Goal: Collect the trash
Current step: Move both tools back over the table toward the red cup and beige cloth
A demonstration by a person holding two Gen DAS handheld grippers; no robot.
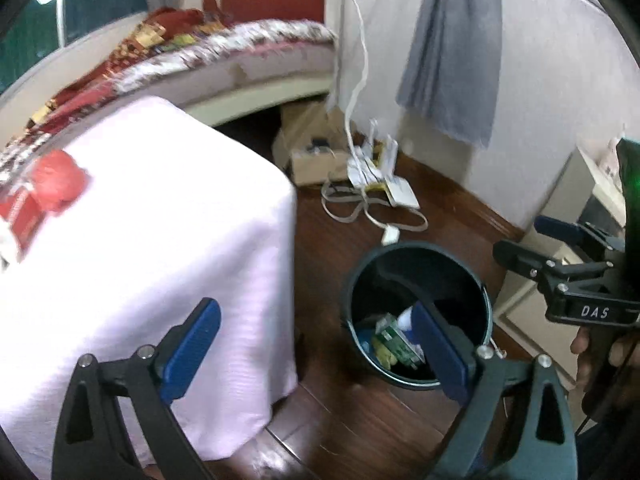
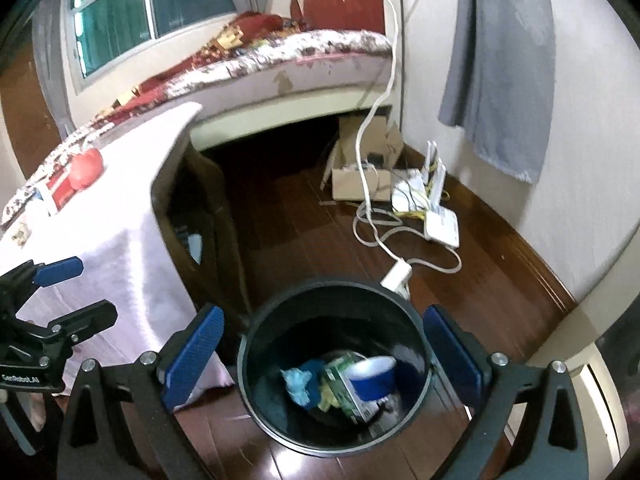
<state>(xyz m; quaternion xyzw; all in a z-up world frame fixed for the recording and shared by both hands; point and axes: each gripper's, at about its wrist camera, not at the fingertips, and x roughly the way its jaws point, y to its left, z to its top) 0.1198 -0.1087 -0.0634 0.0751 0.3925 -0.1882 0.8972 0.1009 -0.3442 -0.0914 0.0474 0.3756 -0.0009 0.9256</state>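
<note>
fingers spread wide on both tools, nothing between the blue pads; left gripper (image 1: 316, 354) hangs over the gap between table and bin, right gripper (image 2: 320, 364) straddles the bin's mouth from above

bin (image 2: 256, 340) upright on the wood floor, close beside the cloth-covered table (image 1: 168, 240). trash already inside: blue tape roll (image 2: 374, 376), green carton (image 2: 346, 384), crumpled blue wrapper (image 2: 298, 386)

more trash seems left on the table top: a red crumpled ball (image 1: 58, 182) with a red-and-white packet (image 1: 18, 216) beside it, both near the far left edge

risks from here:
- ball looks light and round, could squirt out of a pinch and roll off the table
- draped cloth may snag a finger and drag items along
- white cable and adapter (image 2: 396, 276) lie just behind the bin; a low swing could hook them or tip the bin
- both views smeared, so aim is uncertain
</note>
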